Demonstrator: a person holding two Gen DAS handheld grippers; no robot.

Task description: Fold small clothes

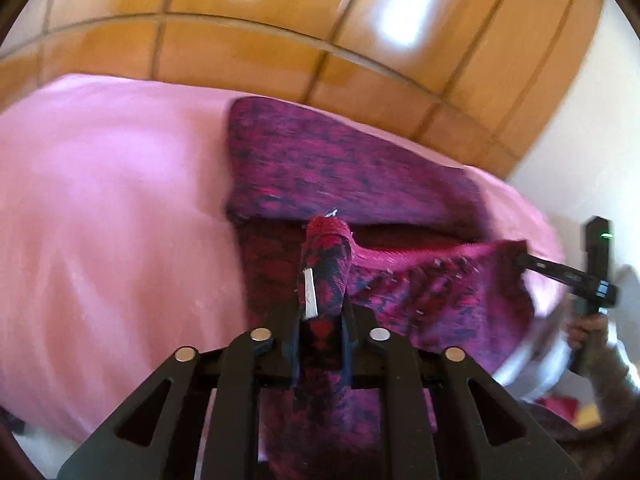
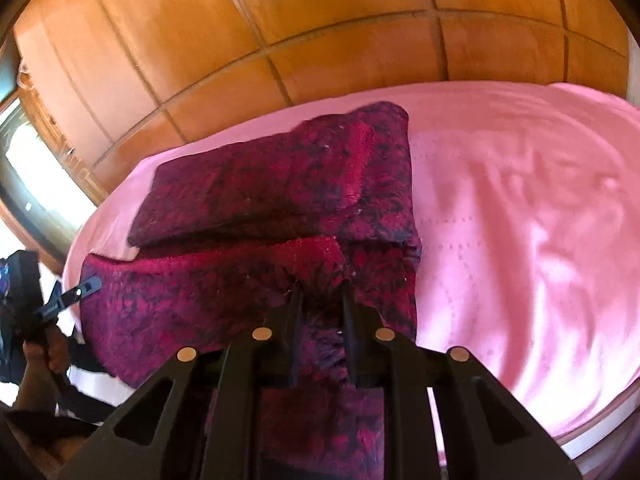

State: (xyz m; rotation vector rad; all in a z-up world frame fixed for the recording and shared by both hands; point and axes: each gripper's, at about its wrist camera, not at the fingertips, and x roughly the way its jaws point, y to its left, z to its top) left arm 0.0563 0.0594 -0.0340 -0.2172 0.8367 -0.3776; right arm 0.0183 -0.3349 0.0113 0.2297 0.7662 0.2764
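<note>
Both our grippers, left (image 1: 320, 280) and right (image 2: 320, 300), have jaws clamped on the near hem of the garment (image 1: 340, 168), stretched sideways between them; its folded bulk lies ahead on the bed (image 1: 100, 200).

Bed (image 2: 520, 220) with pink sheet (image 1: 100, 200), one dark red patterned garment (image 2: 280, 184) lying on it.
Garment sits on the sheet near the bed edge closest to the wooden panel wall (image 2: 280, 20); its far part lies folded flat on the sheet, near part is raised off it. Sheet beside the garment is wrinkled, with a dotted pattern.
</note>
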